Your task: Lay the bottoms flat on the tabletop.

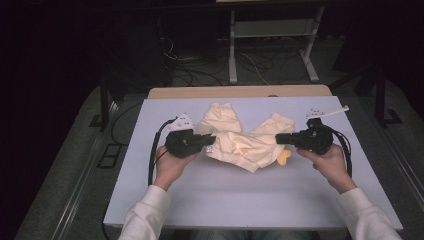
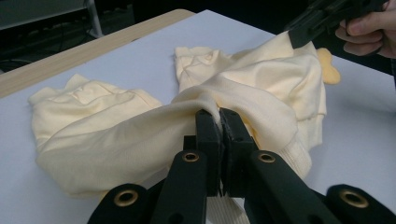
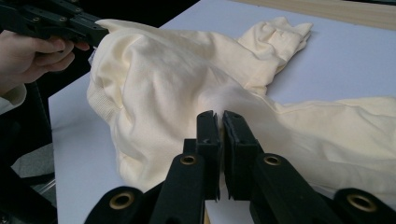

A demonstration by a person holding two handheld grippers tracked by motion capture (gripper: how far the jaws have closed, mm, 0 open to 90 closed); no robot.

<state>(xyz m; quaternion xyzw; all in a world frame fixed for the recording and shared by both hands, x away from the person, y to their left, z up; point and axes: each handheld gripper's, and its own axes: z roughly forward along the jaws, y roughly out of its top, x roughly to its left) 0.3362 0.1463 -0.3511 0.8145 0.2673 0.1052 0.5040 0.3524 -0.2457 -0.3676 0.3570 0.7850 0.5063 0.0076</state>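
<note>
Presently one pale yellow knit cotton garment (image 1: 235, 140) lies crumpled on the white table top (image 1: 240, 195), toward its far middle. Two grippers are present: left gripper (image 2: 218, 122) and right gripper (image 3: 219, 122), each clamped tight on a fold of the garment. No containers noted.

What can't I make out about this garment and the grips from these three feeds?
- Orange-yellow piece, high view: partly tucked under the cream sweatshirt; what it is stays unclear.
- Left gripper, left gripper view: the shut jaws cover the pinched cloth; how many layers cannot be told.
- Right gripper, right gripper view: same.
- Sweatshirt's underside: hidden by its own folds against the white table.
</note>
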